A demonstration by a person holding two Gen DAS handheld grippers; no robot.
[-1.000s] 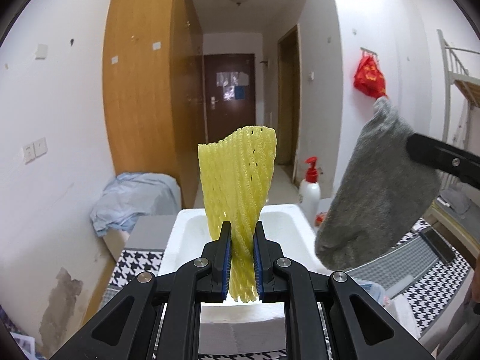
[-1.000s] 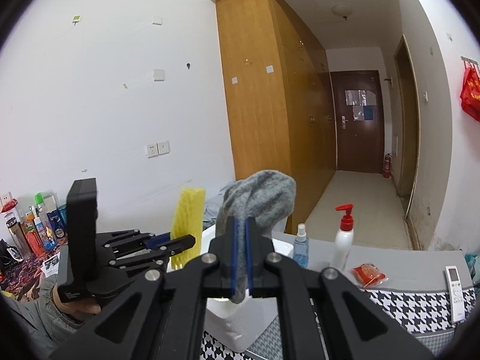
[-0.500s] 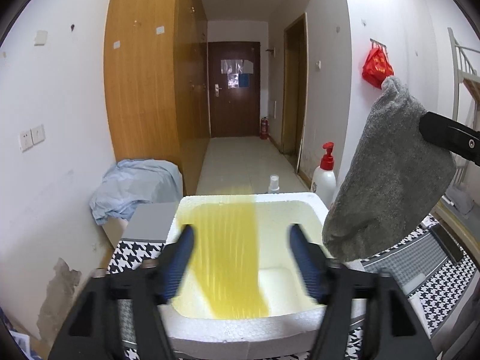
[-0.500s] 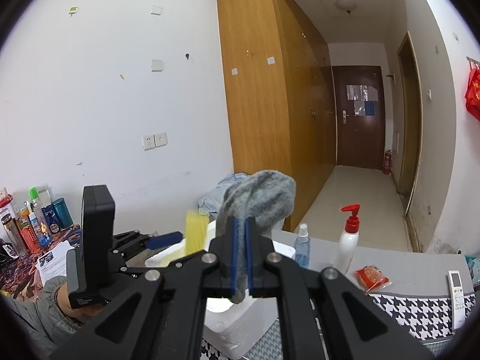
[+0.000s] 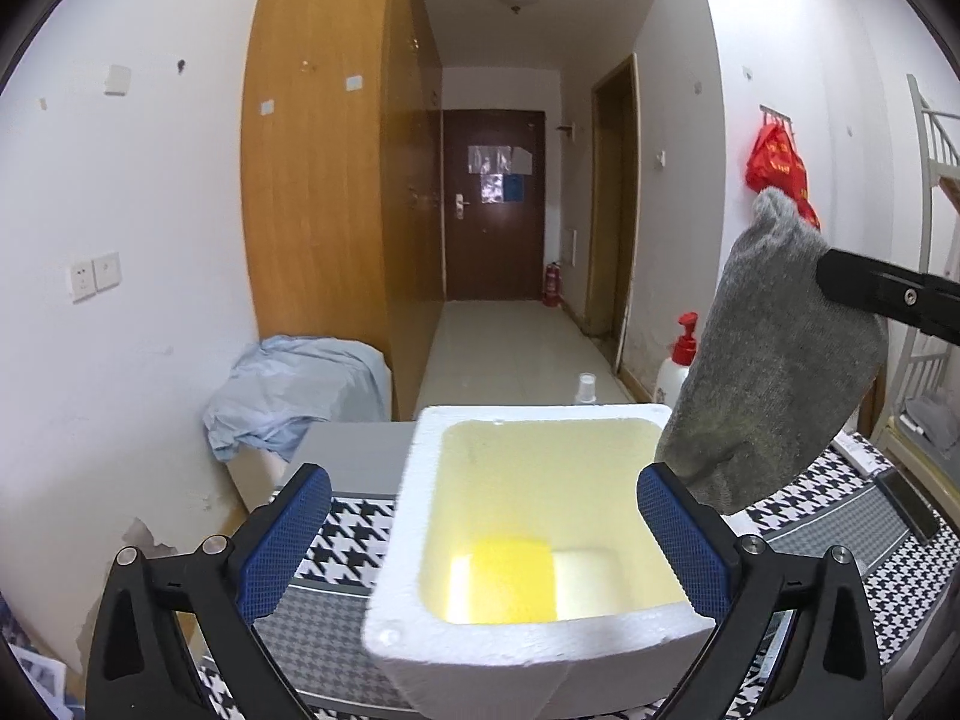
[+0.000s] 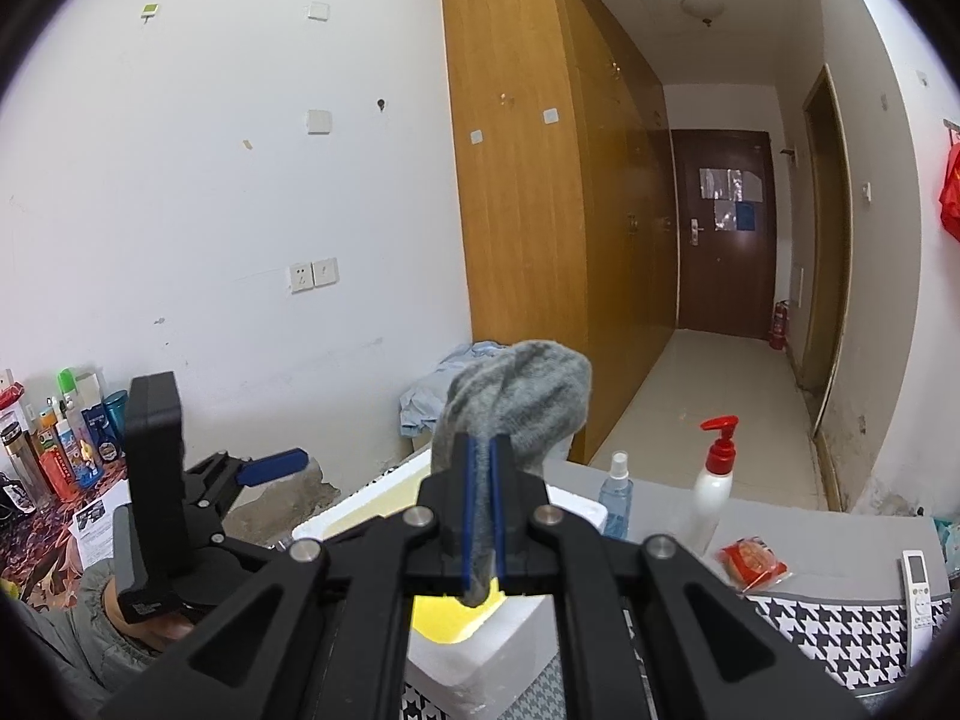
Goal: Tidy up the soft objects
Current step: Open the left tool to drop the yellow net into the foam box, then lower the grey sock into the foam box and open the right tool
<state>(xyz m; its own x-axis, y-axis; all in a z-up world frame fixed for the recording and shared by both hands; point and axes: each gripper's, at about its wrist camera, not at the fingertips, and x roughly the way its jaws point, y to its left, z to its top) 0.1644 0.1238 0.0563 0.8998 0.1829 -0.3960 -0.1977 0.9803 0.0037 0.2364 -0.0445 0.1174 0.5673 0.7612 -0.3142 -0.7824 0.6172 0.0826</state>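
A yellow foam net (image 5: 510, 576) lies on the bottom of the white foam box (image 5: 528, 648), free of any grip. My left gripper (image 5: 480, 480) hangs over the box's near side, its jaws opening wide with nothing between the blue pads (image 5: 282, 540). To the right a grey sock (image 5: 774, 372) dangles above the box's right rim. In the right wrist view my right gripper (image 6: 482, 444) is shut on the grey sock (image 6: 528, 390), above the foam box (image 6: 480, 660). The left gripper's finger (image 6: 273, 465) shows at left, held by a hand.
A red-topped pump bottle (image 6: 714, 480) and a spray bottle (image 6: 615, 492) stand behind the box. A red snack packet (image 6: 753, 561) and a remote (image 6: 917, 576) lie to the right on the houndstooth cloth (image 6: 840, 618). A blue cloth heap (image 5: 300, 384) sits left; several bottles (image 6: 66, 438) crowd the far left.
The left gripper's jaws opened and the yellow foam net dropped from them into the foam box. The right gripper kept its hold on the sock and shifted a little.
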